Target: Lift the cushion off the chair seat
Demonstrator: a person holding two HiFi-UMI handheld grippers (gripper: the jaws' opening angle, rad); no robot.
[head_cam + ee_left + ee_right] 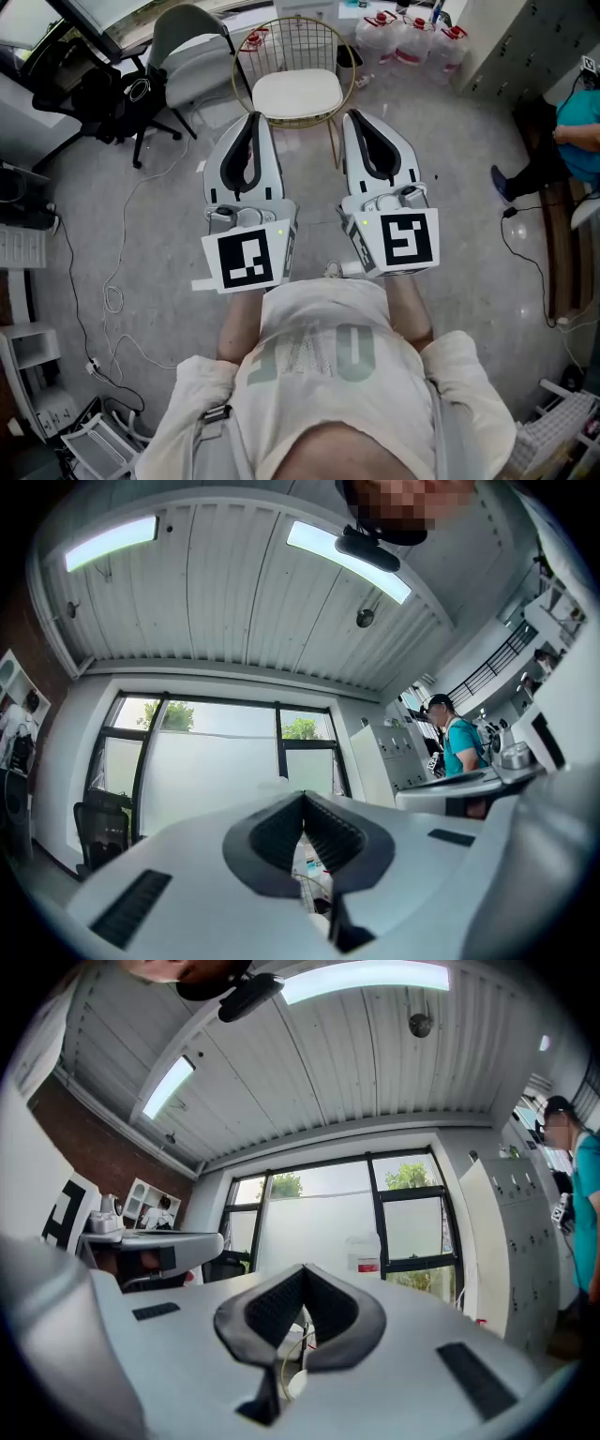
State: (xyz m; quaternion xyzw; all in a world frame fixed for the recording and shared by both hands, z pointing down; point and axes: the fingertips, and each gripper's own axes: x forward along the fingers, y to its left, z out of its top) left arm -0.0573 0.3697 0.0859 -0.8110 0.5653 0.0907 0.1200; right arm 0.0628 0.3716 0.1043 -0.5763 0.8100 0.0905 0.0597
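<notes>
In the head view a white cushion (298, 93) lies on the seat of a gold wire chair (316, 37), straight ahead of me on the grey floor. My left gripper (255, 116) and right gripper (352, 114) are held side by side in front of the chair, tips close to the seat's near edge and apart from the cushion. Both are shut with nothing between the pads. The left gripper view shows its jaws (303, 796) closed tip to tip, angled up toward the windows. In the right gripper view the jaws (304, 1267) are closed the same way, and a sliver of the chair shows below them.
A grey chair (192, 52) and a black office chair (98, 89) stand to the left of the wire chair. Water bottles (408, 37) sit behind it at the right. A person in a teal top (581, 122) is at the far right. Cables (112, 300) trail over the floor at the left.
</notes>
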